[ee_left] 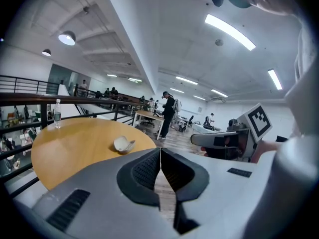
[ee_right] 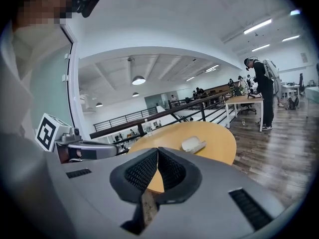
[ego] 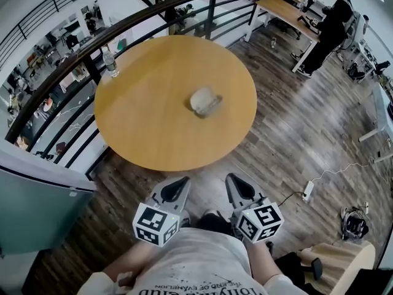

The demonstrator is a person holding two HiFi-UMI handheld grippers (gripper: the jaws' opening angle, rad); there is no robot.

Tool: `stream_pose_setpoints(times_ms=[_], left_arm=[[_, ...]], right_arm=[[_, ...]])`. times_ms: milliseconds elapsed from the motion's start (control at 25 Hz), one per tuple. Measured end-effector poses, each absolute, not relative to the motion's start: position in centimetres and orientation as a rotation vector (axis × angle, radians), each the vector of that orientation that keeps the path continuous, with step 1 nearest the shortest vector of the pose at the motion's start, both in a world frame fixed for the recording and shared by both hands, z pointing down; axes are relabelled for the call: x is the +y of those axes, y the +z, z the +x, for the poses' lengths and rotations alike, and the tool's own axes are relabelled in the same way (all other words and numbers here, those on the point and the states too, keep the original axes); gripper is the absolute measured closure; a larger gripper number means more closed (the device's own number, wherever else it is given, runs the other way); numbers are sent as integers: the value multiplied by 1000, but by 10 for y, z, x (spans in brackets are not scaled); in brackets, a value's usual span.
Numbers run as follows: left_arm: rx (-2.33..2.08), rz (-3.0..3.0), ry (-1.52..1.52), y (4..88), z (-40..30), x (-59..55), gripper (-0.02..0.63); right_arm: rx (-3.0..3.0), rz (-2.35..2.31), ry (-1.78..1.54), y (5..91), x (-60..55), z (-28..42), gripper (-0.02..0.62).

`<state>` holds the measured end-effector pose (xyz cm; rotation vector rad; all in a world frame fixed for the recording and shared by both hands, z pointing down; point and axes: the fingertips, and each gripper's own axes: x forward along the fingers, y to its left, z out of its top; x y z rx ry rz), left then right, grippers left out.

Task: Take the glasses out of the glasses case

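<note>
A pale grey glasses case [ego: 205,101] lies shut on the round wooden table [ego: 147,121], a little right of its middle. It also shows as a small pale shape in the left gripper view [ee_left: 123,144] and the right gripper view [ee_right: 193,144]. Both grippers are held close to my body, well short of the table's near edge. My left gripper [ego: 179,186] is shut with its jaw tips touching and nothing between them. My right gripper [ego: 236,183] is likewise shut and empty. No glasses are visible.
A clear water bottle [ego: 110,62] stands at the table's far left edge by the dark railing [ego: 73,78]. A person [ego: 328,26] stands at a desk [ego: 285,11] at the far right. A power strip [ego: 307,191] lies on the wood floor.
</note>
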<state>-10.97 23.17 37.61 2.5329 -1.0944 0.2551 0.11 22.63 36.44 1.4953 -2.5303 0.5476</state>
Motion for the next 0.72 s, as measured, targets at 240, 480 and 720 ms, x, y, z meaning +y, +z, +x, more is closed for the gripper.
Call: stream_pose_setpoints(times_ms=[240, 480, 720], left_arm=[[-1067, 2530, 254, 380, -114, 222, 578], [-1064, 2515, 264, 393, -105, 190, 578], [-1079, 2496, 281, 397, -85, 134, 578]], right_arm=[[-2511, 1505, 557, 370, 219, -3, 569], [-2517, 1498, 579, 384, 186, 6, 569], [-2526, 1477, 586, 386, 127, 25, 569]])
